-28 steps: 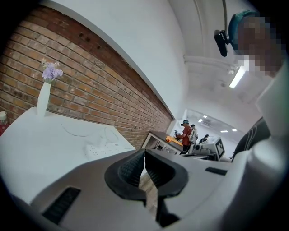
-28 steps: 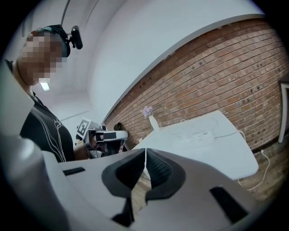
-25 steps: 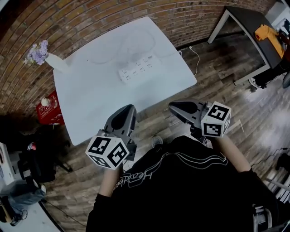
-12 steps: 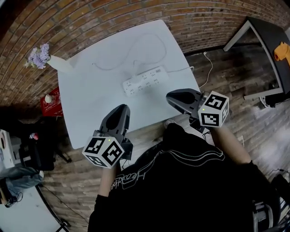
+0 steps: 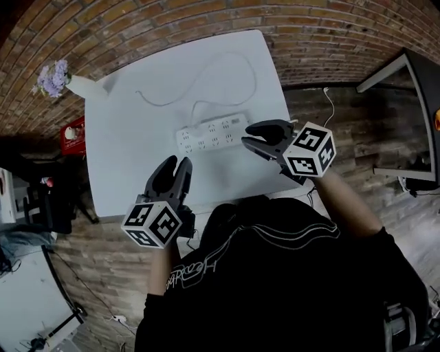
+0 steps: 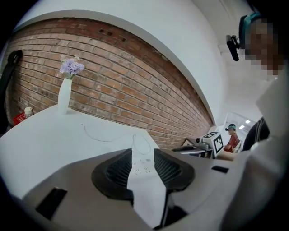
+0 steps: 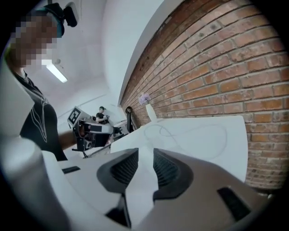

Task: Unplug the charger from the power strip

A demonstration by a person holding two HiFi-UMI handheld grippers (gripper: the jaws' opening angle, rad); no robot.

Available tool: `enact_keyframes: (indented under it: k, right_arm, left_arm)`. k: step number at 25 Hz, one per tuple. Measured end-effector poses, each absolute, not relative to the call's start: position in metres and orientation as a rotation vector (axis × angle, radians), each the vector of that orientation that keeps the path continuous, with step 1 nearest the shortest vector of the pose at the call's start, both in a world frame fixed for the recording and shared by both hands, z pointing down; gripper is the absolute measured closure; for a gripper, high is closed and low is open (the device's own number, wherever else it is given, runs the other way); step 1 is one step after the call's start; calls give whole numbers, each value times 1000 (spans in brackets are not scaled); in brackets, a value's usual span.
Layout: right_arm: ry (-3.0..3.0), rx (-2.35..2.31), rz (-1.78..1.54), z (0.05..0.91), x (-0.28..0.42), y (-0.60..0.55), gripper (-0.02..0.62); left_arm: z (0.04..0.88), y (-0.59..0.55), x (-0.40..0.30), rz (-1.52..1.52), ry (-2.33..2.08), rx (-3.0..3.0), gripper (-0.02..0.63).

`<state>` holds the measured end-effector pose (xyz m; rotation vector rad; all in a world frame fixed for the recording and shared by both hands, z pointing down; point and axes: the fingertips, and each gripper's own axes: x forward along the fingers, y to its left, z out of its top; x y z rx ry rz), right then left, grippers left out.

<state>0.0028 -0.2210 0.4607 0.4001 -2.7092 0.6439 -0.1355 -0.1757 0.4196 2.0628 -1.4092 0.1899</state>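
A white power strip lies across the middle of the white table. From its far side a thin white cable loops over the tabletop; the charger itself is too small to make out. My left gripper hovers over the table's near edge, short of the strip. The strip shows in the gap between the jaws. My right gripper is at the strip's right end, apart from it. Both grippers' jaws have just been opening and stand open with nothing between them.
A white vase with purple flowers stands at the table's far left corner. On the wooden floor sit a red crate on the left and a dark table on the right. A brick wall runs behind.
Both grippers have moved forward from near my body to over the table, the right one up to the strip's end. Their jaws, shut before, now stand apart.
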Motion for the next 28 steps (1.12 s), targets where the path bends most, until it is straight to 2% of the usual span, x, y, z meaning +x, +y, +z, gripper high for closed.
enact_keyframes:
  k: [5, 11, 28]
  right_arm:
    - [-2604, 293, 398, 502, -2, -236, 474]
    - [-2577, 220, 290, 531, -18, -246, 440]
    - [-2549, 259, 117, 562, -22, -257, 436]
  left_arm:
    - [442, -185, -131, 207, -1475, 2003, 433]
    - [470, -197, -135, 212, -1479, 1953, 390]
    - [515, -238, -130, 352, -1563, 1919, 383]
